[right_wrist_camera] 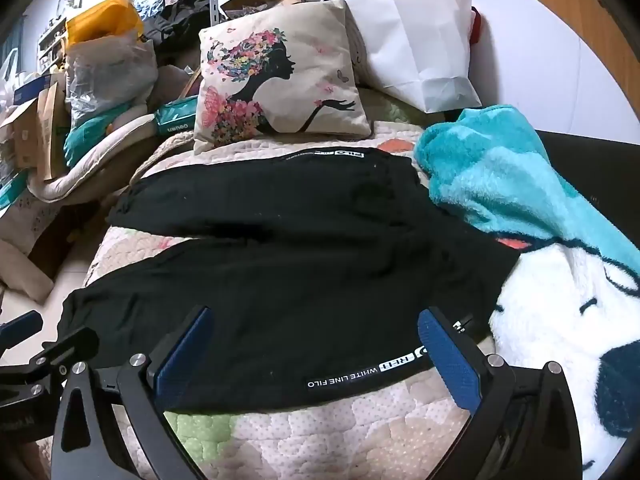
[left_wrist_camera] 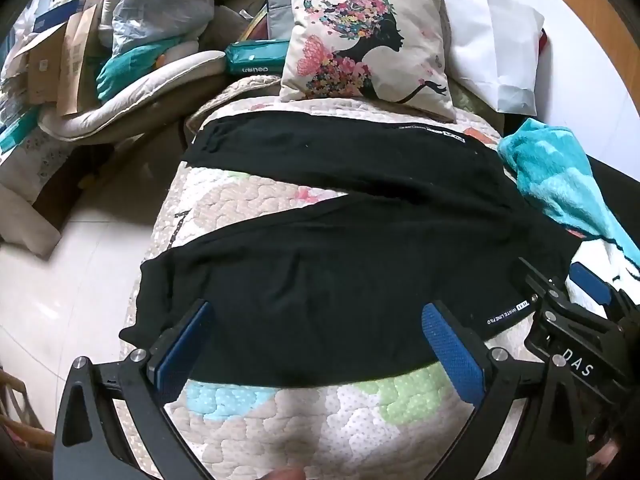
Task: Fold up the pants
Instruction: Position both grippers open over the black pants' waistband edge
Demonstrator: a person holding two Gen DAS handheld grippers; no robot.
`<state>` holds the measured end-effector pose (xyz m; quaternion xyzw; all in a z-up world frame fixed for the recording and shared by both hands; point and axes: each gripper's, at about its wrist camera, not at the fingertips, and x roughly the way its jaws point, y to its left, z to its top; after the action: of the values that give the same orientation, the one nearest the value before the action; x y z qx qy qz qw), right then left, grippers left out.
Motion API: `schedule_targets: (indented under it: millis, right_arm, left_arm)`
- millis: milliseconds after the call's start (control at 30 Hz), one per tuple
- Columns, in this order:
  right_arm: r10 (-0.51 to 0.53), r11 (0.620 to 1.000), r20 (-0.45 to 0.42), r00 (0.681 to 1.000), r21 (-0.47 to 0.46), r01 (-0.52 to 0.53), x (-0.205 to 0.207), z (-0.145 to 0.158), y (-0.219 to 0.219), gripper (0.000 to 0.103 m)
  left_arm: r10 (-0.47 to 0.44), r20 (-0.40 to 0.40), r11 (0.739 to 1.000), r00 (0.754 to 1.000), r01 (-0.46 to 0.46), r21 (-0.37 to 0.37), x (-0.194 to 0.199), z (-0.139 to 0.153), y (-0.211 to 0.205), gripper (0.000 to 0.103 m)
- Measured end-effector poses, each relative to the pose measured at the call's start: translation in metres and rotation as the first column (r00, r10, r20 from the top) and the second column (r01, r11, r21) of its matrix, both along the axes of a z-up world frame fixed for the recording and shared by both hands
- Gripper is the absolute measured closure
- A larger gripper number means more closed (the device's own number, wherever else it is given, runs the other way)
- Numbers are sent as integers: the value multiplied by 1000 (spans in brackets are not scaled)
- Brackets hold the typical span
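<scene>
Black pants [left_wrist_camera: 340,240] lie spread flat on a quilted bedspread [left_wrist_camera: 280,408], both legs pointing left, waist to the right. They also show in the right wrist view [right_wrist_camera: 280,264], with white lettering on the near leg's side [right_wrist_camera: 360,372]. My left gripper [left_wrist_camera: 316,320] is open and empty, hovering over the near leg toward its cuff end. My right gripper [right_wrist_camera: 316,328] is open and empty over the near leg closer to the waist; it also shows in the left wrist view [left_wrist_camera: 576,308] at the right edge.
A floral cushion [left_wrist_camera: 368,40] and a white paper bag [left_wrist_camera: 496,48] stand behind the pants. A teal and white plush blanket [right_wrist_camera: 520,200] lies at the right. Boxes and bags [left_wrist_camera: 100,40] are piled at the left. The tiled floor [left_wrist_camera: 60,280] lies left of the bed.
</scene>
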<state>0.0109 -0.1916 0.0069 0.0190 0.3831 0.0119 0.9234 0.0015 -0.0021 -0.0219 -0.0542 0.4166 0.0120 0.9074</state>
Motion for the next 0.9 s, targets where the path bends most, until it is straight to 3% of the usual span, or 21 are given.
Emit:
schedule_targets:
  millis: [900]
  right_arm:
    - [10, 1000, -87, 996, 7, -9, 4, -13, -5, 0]
  left_arm:
    - [-17, -118, 998, 993, 10, -65, 10, -19, -1, 0]
